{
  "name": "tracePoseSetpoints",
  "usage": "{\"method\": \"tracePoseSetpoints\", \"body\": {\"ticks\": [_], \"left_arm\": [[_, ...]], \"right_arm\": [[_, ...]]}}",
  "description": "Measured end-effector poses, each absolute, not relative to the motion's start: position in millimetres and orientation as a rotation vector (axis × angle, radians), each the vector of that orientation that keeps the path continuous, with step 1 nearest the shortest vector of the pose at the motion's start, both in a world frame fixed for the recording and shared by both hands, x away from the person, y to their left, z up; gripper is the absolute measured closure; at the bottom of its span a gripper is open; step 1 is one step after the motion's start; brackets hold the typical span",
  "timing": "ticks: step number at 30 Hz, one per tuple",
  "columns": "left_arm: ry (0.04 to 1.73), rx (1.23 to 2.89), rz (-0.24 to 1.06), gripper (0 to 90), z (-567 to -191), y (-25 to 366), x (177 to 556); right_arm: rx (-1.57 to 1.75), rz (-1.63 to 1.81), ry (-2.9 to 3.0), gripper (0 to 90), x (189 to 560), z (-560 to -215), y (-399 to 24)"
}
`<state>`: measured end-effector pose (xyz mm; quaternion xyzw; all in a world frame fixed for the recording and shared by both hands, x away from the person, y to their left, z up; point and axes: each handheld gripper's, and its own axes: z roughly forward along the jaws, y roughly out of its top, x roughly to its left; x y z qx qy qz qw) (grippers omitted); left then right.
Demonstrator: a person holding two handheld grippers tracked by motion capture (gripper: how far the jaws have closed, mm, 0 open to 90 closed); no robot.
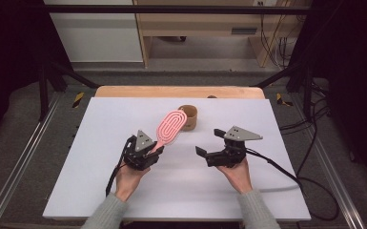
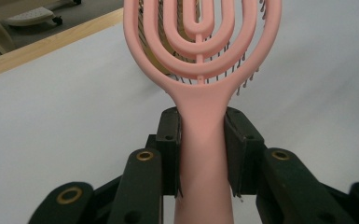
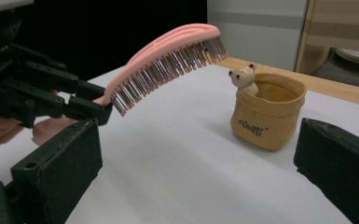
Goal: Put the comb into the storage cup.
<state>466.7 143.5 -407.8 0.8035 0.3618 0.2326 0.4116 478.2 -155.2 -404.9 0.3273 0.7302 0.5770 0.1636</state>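
Note:
A pink hairbrush (image 1: 170, 125) with an oval slotted head is held above the table, bristles down. My left gripper (image 1: 156, 149) is shut on its handle (image 2: 203, 140), one black pad on each side. The brush head (image 3: 168, 53) reaches toward a small tan pot (image 1: 188, 117) with a bear figure (image 3: 243, 77) on its rim. The pot stands upright on the white table (image 1: 100, 157) at the far middle. My right gripper (image 1: 208, 141) hovers to the right of the brush, open, with nothing between its fingers (image 3: 60, 163).
A wooden strip (image 1: 178, 91) runs along the table's far edge. Black cables (image 1: 286, 174) trail from the right gripper over the table's right side. Metal rails (image 1: 24, 157) flank the table, and wooden furniture (image 1: 200, 24) stands beyond it.

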Motion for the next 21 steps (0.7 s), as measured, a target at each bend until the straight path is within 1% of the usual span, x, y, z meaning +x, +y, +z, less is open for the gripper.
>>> {"method": "tracePoseSetpoints", "body": {"ticks": [10, 18, 21], "left_arm": [[0.928, 1.985, 0.585, 69.4, -411.0, 139.1, 464.0], [0.942, 1.95, 0.562, 69.3, -416.4, 141.5, 460.9], [0.953, 1.912, 0.532, 69.3, -419.9, 144.5, 458.6]], "right_arm": [[0.948, 1.644, 2.078, 1.3, 480.7, -396.0, -150.2], [0.964, 1.671, 2.077, 1.3, 482.2, -398.5, -146.2], [0.977, 1.693, 2.076, 1.3, 484.0, -400.2, -143.6]]}}
